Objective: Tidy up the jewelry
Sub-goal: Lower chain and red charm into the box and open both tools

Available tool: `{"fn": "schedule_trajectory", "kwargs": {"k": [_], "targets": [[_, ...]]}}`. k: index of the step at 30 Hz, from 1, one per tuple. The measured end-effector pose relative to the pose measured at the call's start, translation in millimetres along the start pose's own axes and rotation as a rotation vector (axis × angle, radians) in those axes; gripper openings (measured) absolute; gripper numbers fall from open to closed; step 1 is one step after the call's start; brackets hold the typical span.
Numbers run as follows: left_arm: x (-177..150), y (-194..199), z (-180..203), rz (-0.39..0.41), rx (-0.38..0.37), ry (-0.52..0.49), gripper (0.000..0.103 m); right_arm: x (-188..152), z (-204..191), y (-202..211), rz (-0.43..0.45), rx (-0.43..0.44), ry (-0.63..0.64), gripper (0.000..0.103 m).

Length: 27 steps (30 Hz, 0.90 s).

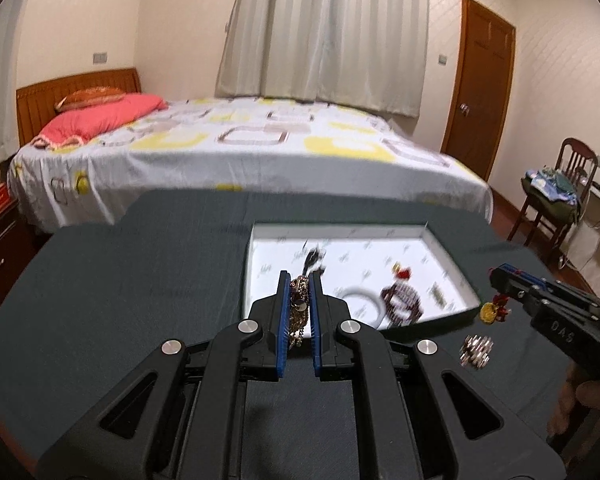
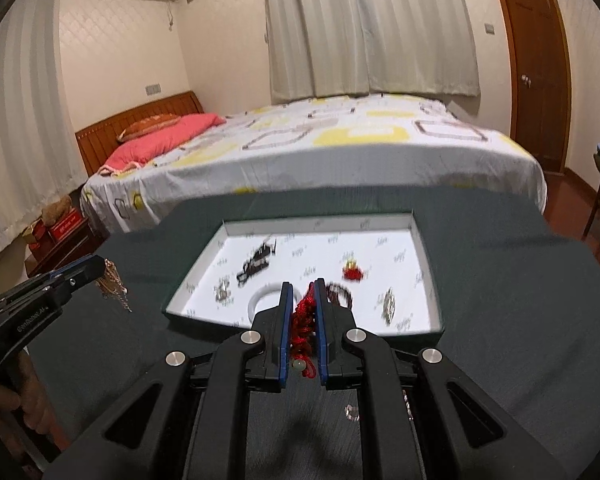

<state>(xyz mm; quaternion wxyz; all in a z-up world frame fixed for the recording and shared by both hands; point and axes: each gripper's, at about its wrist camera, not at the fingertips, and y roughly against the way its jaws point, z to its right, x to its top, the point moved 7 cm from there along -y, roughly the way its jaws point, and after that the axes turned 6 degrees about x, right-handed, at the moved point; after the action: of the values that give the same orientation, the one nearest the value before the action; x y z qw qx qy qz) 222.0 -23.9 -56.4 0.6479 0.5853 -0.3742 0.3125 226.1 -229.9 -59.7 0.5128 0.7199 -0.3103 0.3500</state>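
Above table [image 1: 120, 280]: left tongs [image 1: 300, 296] grip gold chain [image 1: 299, 308].

Dark cloth table [image 1: 140, 280]: white tray [image 1: 452, 240], beaded bracelet [image 1: 476, 351].

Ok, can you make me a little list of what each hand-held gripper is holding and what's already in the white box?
left hand-held gripper: shut on gold chain jewelry
right hand-held gripper: shut on red knotted ornament
white box: open, on dark cloth
inside box: white ring, black piece, small red-and-gold piece, beaded bracelet
outside box: sparkly piece on cloth
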Motion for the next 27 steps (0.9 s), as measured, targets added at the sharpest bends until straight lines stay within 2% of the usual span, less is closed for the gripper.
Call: {"fn": "schedule_trajectory", "kwargs": {"k": [11,18,21,27], "targets": [[74,3,42,0.158,-0.081,-0.03,0.009,66,-1,11,0.132,0.002,0.068,0.011],[116,-27,62,0.216,-0.103,-0.019,0.009,104,11,-4,0.199,-0.008,0.103,0.011],[120,-53,72,0.203,-0.104,-0.021,0.009,106,20,-23,0.192,-0.016,0.101,0.011],[80,-130,88,0.059,-0.087,-0.04,0.009,73,55,-82,0.083,-0.04,0.049,0.011]]}}
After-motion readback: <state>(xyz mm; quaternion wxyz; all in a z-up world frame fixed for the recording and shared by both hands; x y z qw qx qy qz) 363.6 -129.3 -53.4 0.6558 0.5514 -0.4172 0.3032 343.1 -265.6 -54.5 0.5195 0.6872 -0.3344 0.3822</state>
